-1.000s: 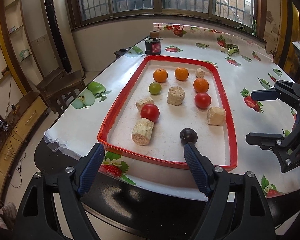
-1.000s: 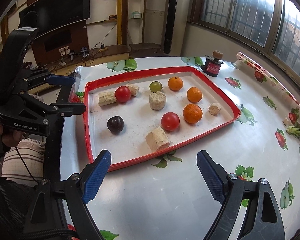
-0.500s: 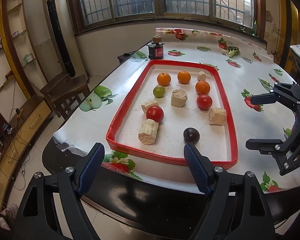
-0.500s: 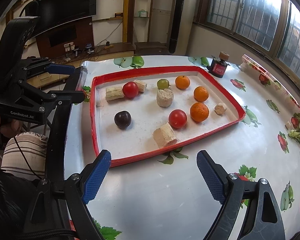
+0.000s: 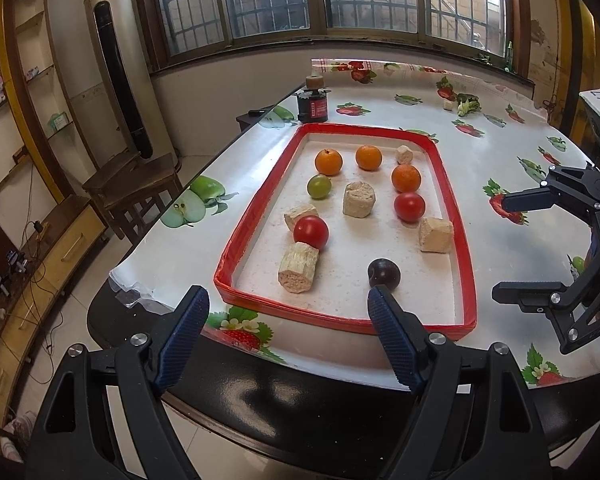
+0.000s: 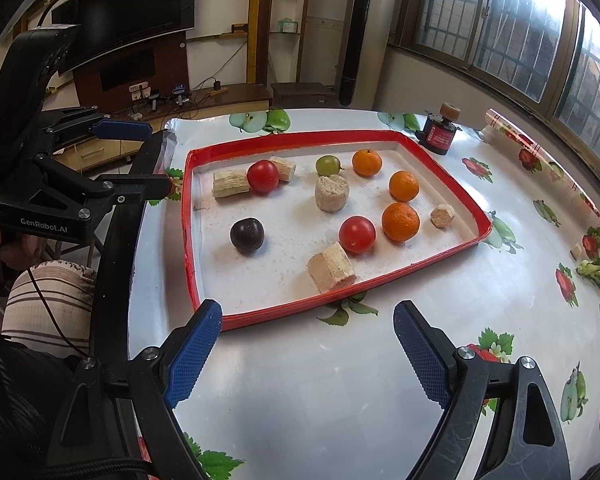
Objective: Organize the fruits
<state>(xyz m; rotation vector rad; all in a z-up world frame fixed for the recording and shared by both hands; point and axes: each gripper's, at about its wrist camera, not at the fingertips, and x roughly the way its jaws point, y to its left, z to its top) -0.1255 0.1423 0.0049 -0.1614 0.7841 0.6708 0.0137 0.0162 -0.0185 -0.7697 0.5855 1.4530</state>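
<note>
A red-rimmed white tray (image 5: 256,208) (image 6: 188,216) lies on the table. In it are three oranges (image 5: 328,161), two red tomatoes (image 5: 310,232) (image 6: 357,234), a green fruit (image 5: 319,187), a dark plum (image 5: 384,274) (image 6: 247,235) and several tan cut chunks (image 5: 298,267). My left gripper (image 5: 288,336) is open and empty, held off the table's near edge before the tray. My right gripper (image 6: 306,348) is open and empty above the tablecloth beside the tray; it also shows in the left wrist view (image 5: 512,248).
A small dark jar with a cork lid (image 5: 312,100) (image 6: 440,130) stands beyond the tray. A small green vegetable piece (image 6: 594,272) lies at the far side of the table. A wooden chair (image 5: 136,184) stands left of the table.
Both grippers have drawn back from the tray and risen a little, so the tray looks smaller and farther. The fruit has not moved.
</note>
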